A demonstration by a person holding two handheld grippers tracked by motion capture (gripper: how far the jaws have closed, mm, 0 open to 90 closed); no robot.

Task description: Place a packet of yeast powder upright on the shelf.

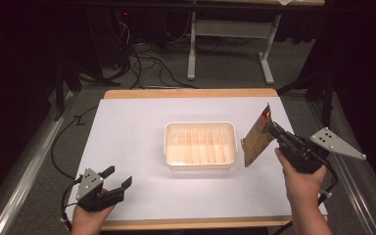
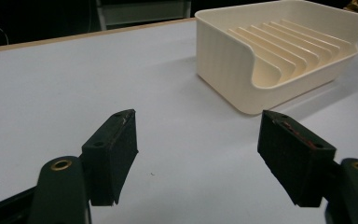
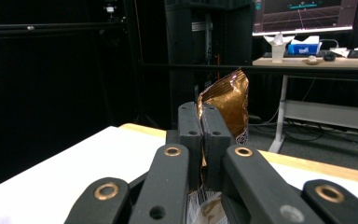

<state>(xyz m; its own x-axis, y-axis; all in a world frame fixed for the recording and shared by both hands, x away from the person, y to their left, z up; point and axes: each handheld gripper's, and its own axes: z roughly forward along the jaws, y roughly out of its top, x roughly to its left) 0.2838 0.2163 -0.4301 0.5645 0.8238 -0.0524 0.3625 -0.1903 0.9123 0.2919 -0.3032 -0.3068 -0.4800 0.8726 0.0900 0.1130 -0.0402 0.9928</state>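
A cream plastic tray (image 1: 200, 164) with upright dividers sits in the middle of the white table top; its near corner (image 2: 242, 88) faces my left gripper. A brown foil snack packet (image 1: 256, 142) hangs upright in the air just right of the tray, with my right gripper (image 1: 272, 128) shut on its upper edge. In the right gripper view the packet (image 3: 230, 100) sticks up between the closed jaws of that gripper (image 3: 200, 112). My left gripper (image 1: 118, 177) rests low at the table's front left, open, and in its own view this gripper (image 2: 198, 140) has nothing between its jaws.
The white sheet (image 1: 137, 132) covers a wooden table with bare surface all around the tray. Beyond the table stand a white desk frame (image 1: 230, 34) and loose cables (image 1: 147, 63) on the floor. Dark stands flank both sides.
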